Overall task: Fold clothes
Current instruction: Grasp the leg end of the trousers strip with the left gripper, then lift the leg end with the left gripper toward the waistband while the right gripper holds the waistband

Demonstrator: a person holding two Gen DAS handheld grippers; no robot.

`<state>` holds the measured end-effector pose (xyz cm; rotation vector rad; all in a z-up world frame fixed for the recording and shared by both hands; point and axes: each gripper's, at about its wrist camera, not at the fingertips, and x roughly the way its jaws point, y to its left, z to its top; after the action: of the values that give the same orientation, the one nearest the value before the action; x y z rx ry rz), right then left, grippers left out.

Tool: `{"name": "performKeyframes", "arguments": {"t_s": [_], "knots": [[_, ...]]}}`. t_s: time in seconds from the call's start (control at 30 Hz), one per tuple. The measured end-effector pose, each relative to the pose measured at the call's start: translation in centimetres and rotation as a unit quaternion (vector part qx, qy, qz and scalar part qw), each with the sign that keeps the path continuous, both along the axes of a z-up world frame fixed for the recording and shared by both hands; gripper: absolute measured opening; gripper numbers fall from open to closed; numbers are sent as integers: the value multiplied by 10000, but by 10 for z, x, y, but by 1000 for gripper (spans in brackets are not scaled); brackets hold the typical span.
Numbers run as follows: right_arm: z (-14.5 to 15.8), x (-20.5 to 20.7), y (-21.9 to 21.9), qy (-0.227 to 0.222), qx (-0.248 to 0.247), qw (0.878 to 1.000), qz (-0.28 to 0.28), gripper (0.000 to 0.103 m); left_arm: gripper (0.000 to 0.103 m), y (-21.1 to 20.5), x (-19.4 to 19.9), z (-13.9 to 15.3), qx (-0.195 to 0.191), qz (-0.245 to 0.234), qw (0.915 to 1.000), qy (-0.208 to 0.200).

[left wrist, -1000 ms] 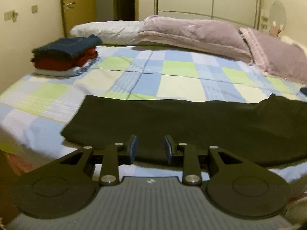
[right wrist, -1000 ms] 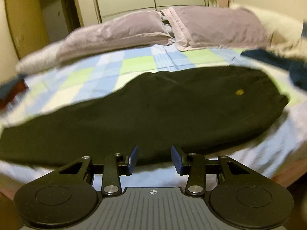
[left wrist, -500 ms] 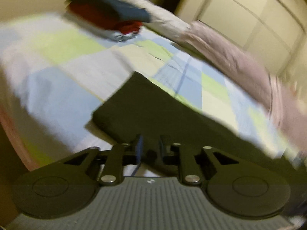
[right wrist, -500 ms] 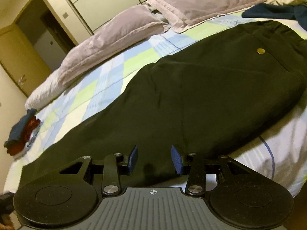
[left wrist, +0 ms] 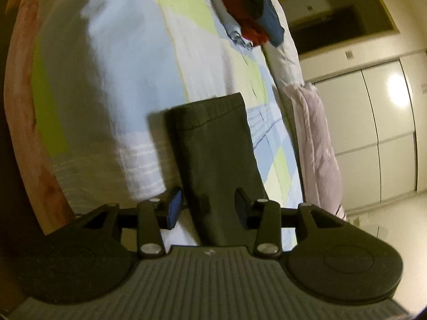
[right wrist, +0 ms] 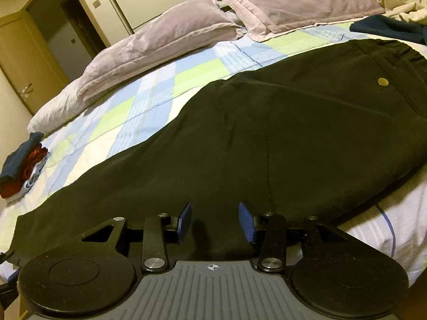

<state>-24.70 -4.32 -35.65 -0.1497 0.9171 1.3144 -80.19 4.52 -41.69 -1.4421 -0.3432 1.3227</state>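
Note:
Black trousers (right wrist: 253,138) lie flat and lengthwise across the checked bedsheet (right wrist: 149,104), waistband with a brass button (right wrist: 383,81) at the right. My right gripper (right wrist: 214,220) is open, its jaws over the trousers' near edge around mid-length. In the rolled left wrist view the ribbed leg cuff end (left wrist: 213,144) lies between my open left gripper's (left wrist: 205,208) jaws, which straddle the leg without closing on it.
A folded stack of blue, red and white clothes (right wrist: 22,166) sits at the bed's far left, also in the left wrist view (left wrist: 250,8). Lilac pillows (right wrist: 240,24) line the headboard. A dark blue garment (right wrist: 387,28) lies at far right. Wardrobe doors (left wrist: 373,133) stand behind.
My left gripper has swung left and rolled, coming over the trouser cuff end, and its jaws have widened. My right gripper has moved closer over the trousers' near edge.

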Motion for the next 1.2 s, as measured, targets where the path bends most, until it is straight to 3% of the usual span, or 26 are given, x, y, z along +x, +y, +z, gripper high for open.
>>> {"name": "performKeyframes", "arguments": {"t_s": [0.27, 0.33, 0.4, 0.53, 0.63, 0.7, 0.77, 0.87, 1.0, 1.2], "knots": [[-3, 2, -1, 14, 115, 9999, 73, 45, 36, -3, 10, -11, 143, 587, 9978, -258], [-4, 3, -2, 59, 163, 9998, 90, 45, 27, -4, 12, -13, 179, 734, 9966, -322], [-5, 6, -4, 136, 217, 9996, 97, 45, 13, -1, 18, -5, 150, 630, 9978, 100], [-4, 10, -5, 266, 257, 9992, 136, 45, 11, 4, 32, 18, 153, 333, 9934, 1086], [-1, 16, -7, 423, 267, 9987, 92, 45, 9, 6, 58, 49, 658, -51, 9798, 1886], [1, 19, -10, 435, 292, 9986, 33, 45, 7, 8, 83, 71, 1121, -416, 9634, 2401], [5, 24, -15, 355, 331, 9988, -77, 45, 7, 7, 110, 92, 1628, -838, 9404, 2865], [11, 33, -23, 243, 384, 9985, -298, 46, 7, -3, 162, 114, 2458, -1682, 8929, 3377], [17, 49, -34, 267, 482, 9964, -645, 46, 10, -16, 242, 105, 3005, -3062, 8297, 3572], [21, 57, -38, 470, 443, 9942, -856, 46, 16, -22, 312, 53, 2388, -4396, 7855, 3642]]}}
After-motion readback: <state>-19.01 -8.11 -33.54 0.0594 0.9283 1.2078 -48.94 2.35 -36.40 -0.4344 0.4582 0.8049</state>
